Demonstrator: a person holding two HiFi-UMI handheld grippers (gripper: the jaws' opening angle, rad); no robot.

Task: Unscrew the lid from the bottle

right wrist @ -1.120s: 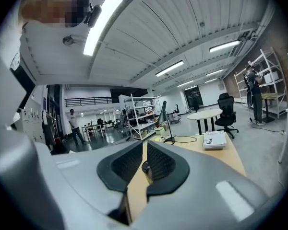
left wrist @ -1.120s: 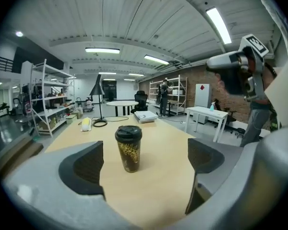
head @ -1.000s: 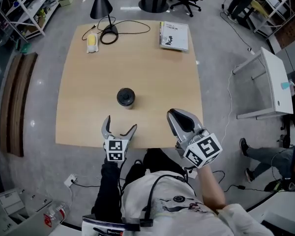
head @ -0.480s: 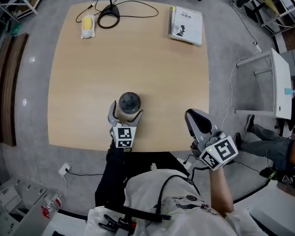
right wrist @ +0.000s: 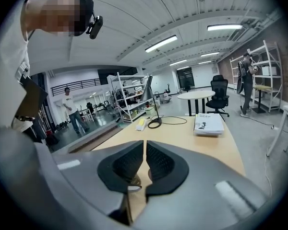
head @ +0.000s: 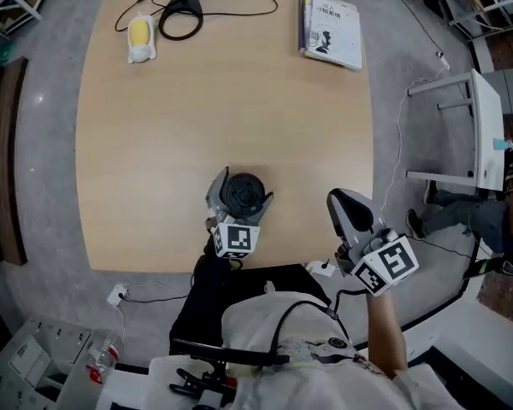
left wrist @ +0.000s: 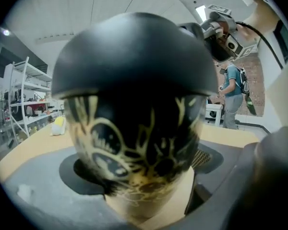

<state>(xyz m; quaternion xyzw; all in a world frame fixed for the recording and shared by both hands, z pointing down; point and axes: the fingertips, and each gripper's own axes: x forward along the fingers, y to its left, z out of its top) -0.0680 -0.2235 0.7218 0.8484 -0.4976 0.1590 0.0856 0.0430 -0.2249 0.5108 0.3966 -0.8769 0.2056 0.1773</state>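
Note:
The bottle (head: 242, 192) stands upright near the front of the wooden table (head: 154, 143). It has a black domed lid (left wrist: 134, 51) and a cream body with a black and gold pattern (left wrist: 134, 143). My left gripper (head: 244, 188) is shut on the bottle, one finger hugging each side just below the lid. In the left gripper view the bottle fills almost the whole picture. My right gripper (head: 348, 205) hovers apart from it, to the right, at the table's front right edge. Its jaws (right wrist: 145, 150) are shut, pads together, with nothing between them.
At the far right corner of the table lies a book (head: 332, 20). A black lamp base with a looped cable (head: 181, 7) and a yellow soft toy (head: 139, 37) sit at the far left. A white side table (head: 470, 135) stands on the floor to the right.
My left gripper moved forward from the table's front edge to the bottle and its wide jaws closed round it. The right gripper stayed shut near the front right edge.

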